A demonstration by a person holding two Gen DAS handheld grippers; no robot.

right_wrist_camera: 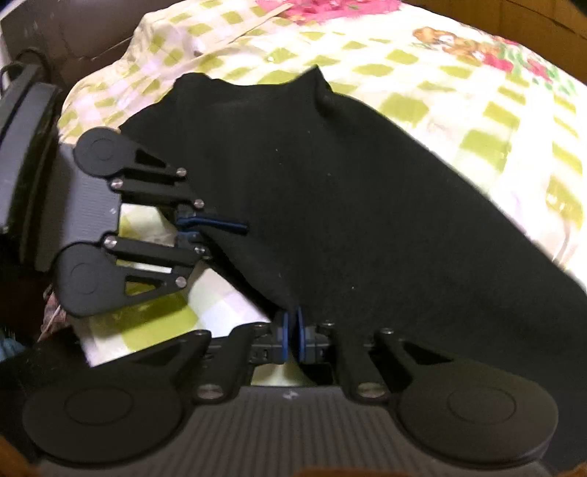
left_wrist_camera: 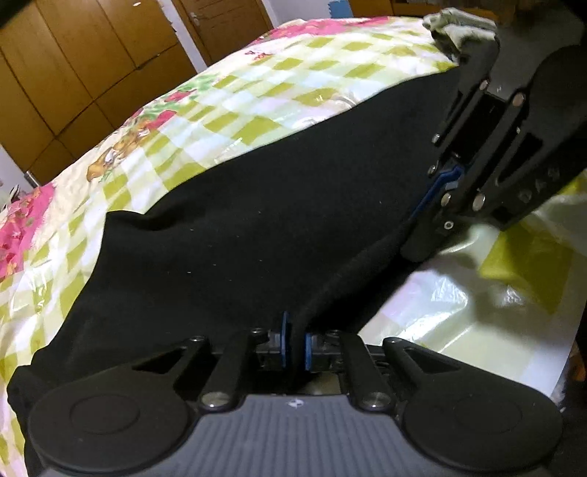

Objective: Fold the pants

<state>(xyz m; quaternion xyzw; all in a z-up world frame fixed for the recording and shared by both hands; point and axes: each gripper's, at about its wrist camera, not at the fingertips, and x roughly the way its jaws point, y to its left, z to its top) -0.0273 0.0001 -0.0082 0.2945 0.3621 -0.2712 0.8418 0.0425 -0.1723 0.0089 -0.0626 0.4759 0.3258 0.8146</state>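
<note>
Left wrist view: the left gripper, black with blue pads, is clamped on a raised fold at the near edge of the black fabric pants. The pants lie spread over a glossy bedcover checked in green and white with pink flowers, reaching from its near edge toward the far right corner. To the right, the right gripper pinches the same near edge of the pants, its pads pressed together on the cloth. A crumpled grey-green cloth sits at the far right corner. Brown wooden wardrobe doors stand behind.

Right wrist view: the right gripper is closed on the pants at their near edge, the cloth rising between the blue pads. On the left, the left gripper grips the pants' left side, pads together on the cloth. The bedcover shows around the pants on the far and right sides.
</note>
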